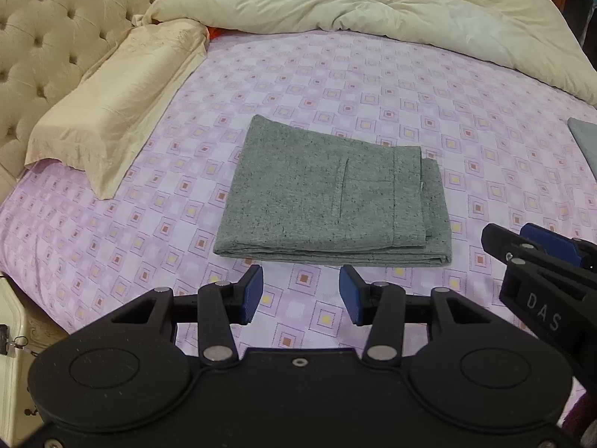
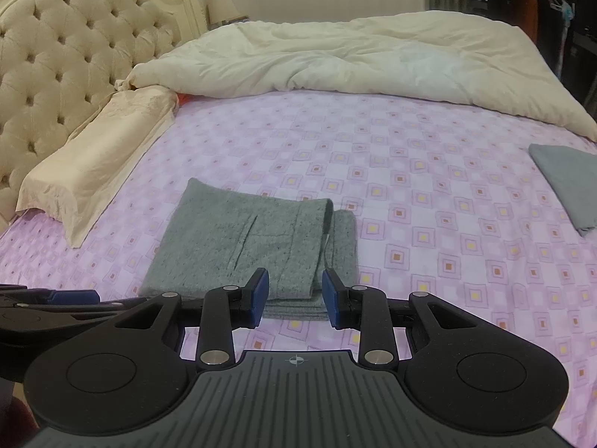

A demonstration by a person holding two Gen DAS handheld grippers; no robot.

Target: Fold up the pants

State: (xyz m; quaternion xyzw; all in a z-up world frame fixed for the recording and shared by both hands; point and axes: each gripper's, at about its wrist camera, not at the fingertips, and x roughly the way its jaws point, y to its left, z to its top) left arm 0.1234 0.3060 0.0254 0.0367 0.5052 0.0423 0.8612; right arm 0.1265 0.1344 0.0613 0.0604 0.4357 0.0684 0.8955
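Observation:
The grey-green speckled pants (image 1: 328, 194) lie folded into a flat rectangle on the pink patterned bed sheet (image 1: 410, 86); they also show in the right wrist view (image 2: 242, 246). My left gripper (image 1: 301, 295) is open and empty, just in front of the pants' near edge. My right gripper (image 2: 294, 298) is open and empty, over the near right corner of the folded pants. The right gripper also shows at the right edge of the left wrist view (image 1: 541, 254), beside the pants.
A cream pillow (image 1: 112, 104) lies at the left against the tufted headboard (image 1: 48, 30). A crumpled cream duvet (image 1: 373, 3) covers the far side of the bed. Another folded grey garment (image 2: 567, 183) lies at the right. A dark clothes rack (image 2: 541, 0) stands beyond.

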